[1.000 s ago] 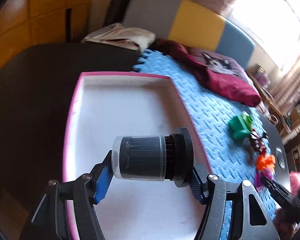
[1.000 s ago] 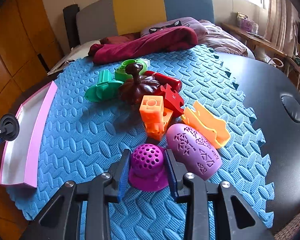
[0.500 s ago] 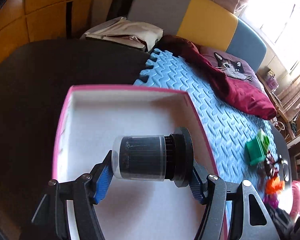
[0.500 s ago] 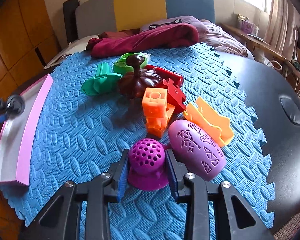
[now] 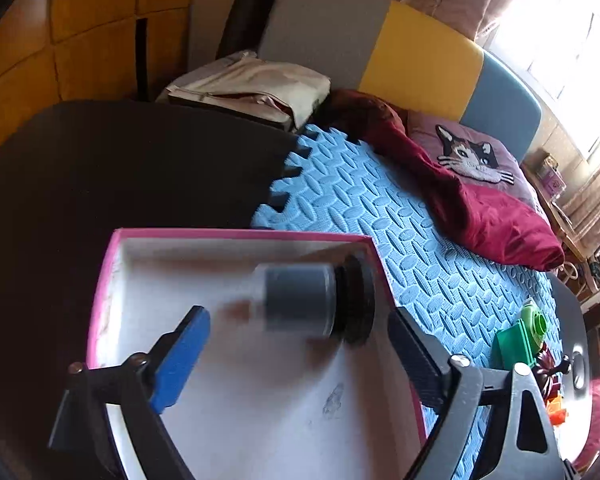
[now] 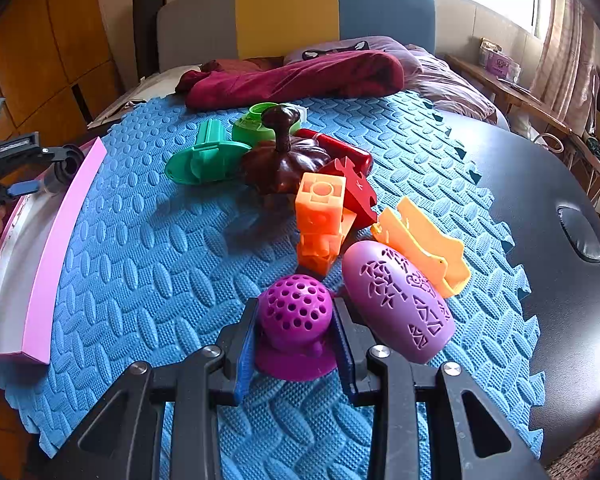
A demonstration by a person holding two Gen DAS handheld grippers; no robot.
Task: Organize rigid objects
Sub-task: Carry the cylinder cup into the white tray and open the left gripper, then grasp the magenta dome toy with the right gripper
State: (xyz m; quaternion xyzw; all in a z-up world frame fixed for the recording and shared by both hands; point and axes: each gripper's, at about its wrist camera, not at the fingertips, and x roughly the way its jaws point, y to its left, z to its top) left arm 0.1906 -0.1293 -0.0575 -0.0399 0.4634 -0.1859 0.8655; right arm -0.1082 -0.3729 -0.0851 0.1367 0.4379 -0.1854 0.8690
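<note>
My left gripper (image 5: 296, 344) is open over the pink-rimmed white tray (image 5: 236, 236). A grey cylinder with a black flanged end (image 5: 312, 300) is blurred with motion between and beyond the fingers, free of them, above the tray floor. My right gripper (image 6: 296, 332) is shut on a purple perforated dome piece (image 6: 294, 316) that rests on the blue foam mat (image 6: 148, 248). Beyond it lie a lilac patterned shell (image 6: 400, 300), orange pieces (image 6: 320, 216), a red piece (image 6: 352, 184), a dark brown knobbed piece (image 6: 284, 156) and green pieces (image 6: 208, 156).
The tray also shows at the left edge of the right wrist view (image 6: 48, 240), with the left gripper (image 6: 32, 172) above it. A maroon cloth (image 6: 296, 76) and a cat pillow (image 5: 472, 156) lie at the mat's far end. Dark tabletop (image 6: 540, 208) surrounds the mat.
My left gripper has opened and let go of the grey cylinder, which is dropping into the tray. The right gripper stays shut on the purple dome.
</note>
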